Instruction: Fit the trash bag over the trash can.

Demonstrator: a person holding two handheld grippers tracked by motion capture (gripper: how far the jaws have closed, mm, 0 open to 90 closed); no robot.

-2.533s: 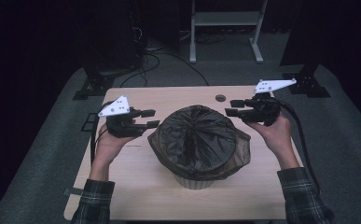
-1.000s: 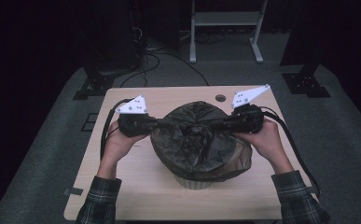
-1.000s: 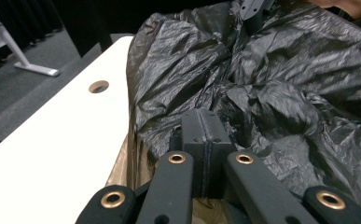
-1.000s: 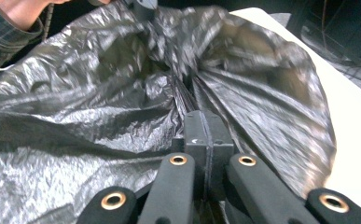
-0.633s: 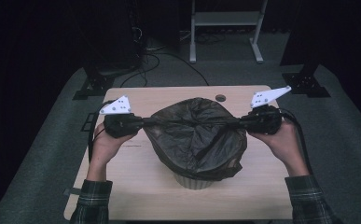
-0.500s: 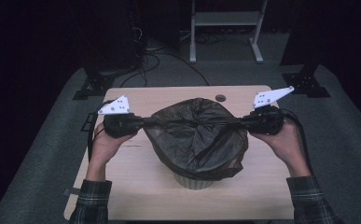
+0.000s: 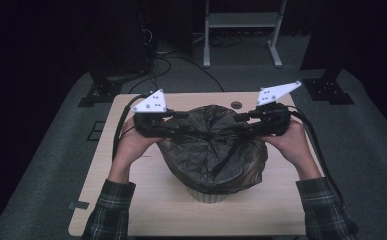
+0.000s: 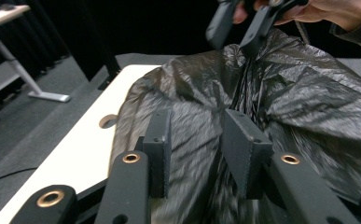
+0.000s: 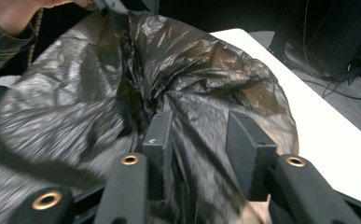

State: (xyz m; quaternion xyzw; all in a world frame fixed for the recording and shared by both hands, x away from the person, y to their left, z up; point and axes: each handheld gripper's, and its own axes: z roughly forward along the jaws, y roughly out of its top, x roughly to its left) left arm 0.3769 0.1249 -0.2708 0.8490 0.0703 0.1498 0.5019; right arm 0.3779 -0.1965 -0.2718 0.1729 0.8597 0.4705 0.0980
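Observation:
A black plastic bag (image 7: 211, 150) covers a pale ribbed bin (image 7: 208, 196) at the middle of the wooden table (image 7: 131, 200); its top is bunched into a twisted gather. My left gripper (image 7: 183, 125) lies at the bag's left shoulder and my right gripper (image 7: 242, 123) at its right shoulder, both pointing inward at the gather. The jaws of both have just been opening. In the left gripper view the left gripper (image 8: 199, 126) stands open over the film, pads off it. In the right gripper view the right gripper (image 9: 199, 123) is likewise open above the crumpled bag (image 9: 206, 60).
A round cable hole (image 7: 236, 105) sits near the table's far edge. Behind the table stand a metal frame (image 7: 241, 20), black stand bases (image 7: 101, 92) and loose floor cables (image 7: 181, 60). Bare tabletop lies to both sides of the bin.
Half a second ago both grippers held the bag's top stretched taut between them. Now they have let go, come slightly inward, and the bag's top has slackened.

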